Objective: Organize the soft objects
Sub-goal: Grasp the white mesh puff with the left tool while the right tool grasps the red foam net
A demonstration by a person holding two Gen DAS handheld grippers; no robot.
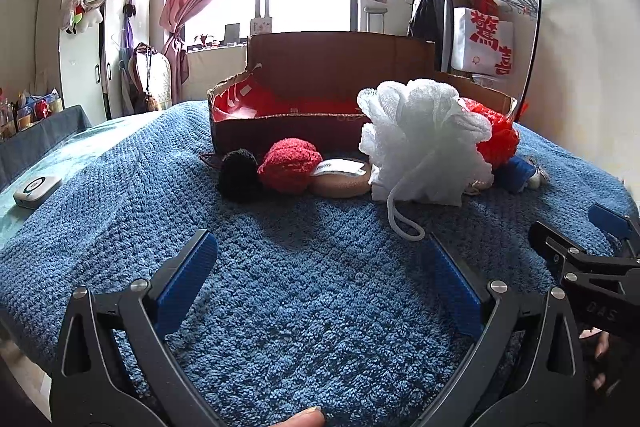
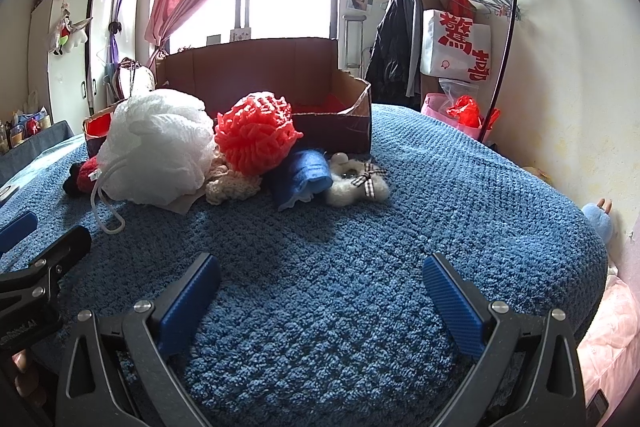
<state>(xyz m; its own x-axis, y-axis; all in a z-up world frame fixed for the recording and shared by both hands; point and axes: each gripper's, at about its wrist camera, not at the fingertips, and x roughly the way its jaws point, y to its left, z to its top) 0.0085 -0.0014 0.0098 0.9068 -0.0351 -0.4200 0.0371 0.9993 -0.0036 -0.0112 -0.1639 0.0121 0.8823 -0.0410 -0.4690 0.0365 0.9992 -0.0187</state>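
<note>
Left wrist view shows the left gripper point(image 1: 320, 279) and right gripper point(image 2: 320, 291) both spread and empty above the blue knitted bedspread point(image 1: 300, 307), while the white mesh bath pouf point(image 1: 424, 143) lies before the open brown cardboard box point(image 1: 320, 75), presumably awaiting sorting.

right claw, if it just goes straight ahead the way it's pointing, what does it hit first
Probably the blue cloth or the small plush beside it, with the box behind. The right claw is open over bare blanket; depth is hard to judge.
</note>
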